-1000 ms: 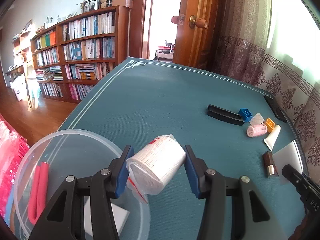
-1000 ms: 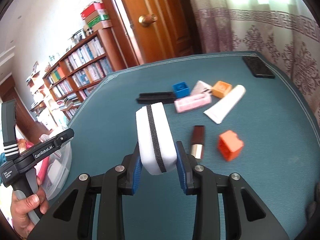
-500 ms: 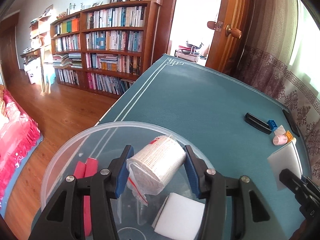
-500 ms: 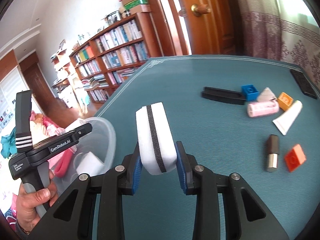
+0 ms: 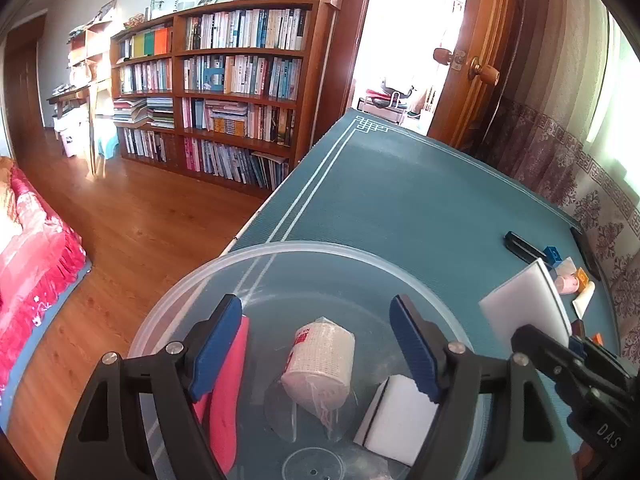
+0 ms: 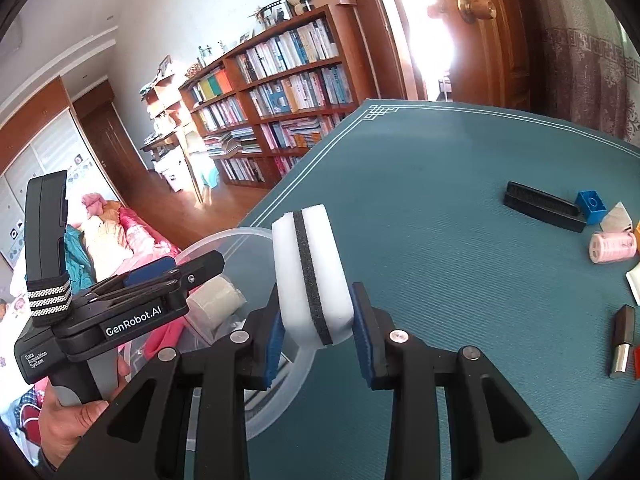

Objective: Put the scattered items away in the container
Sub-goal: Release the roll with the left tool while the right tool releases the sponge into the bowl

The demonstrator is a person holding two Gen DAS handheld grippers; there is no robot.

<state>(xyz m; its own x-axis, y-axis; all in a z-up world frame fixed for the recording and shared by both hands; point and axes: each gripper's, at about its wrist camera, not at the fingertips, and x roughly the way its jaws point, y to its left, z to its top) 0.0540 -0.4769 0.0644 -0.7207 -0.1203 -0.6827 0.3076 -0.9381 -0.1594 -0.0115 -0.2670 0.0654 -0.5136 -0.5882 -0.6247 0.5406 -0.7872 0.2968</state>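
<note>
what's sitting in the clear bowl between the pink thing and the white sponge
In the left wrist view, a white gauze roll in a plastic wrapper lies between the pink item and the white sponge block, inside the clear round plastic container.

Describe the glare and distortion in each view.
Left wrist view: the doorway blows out white, the bookshelf bows with fisheye curvature, corners vignette black. Right wrist view: the doorway flares over the door; the sponge stays sharp.
</note>
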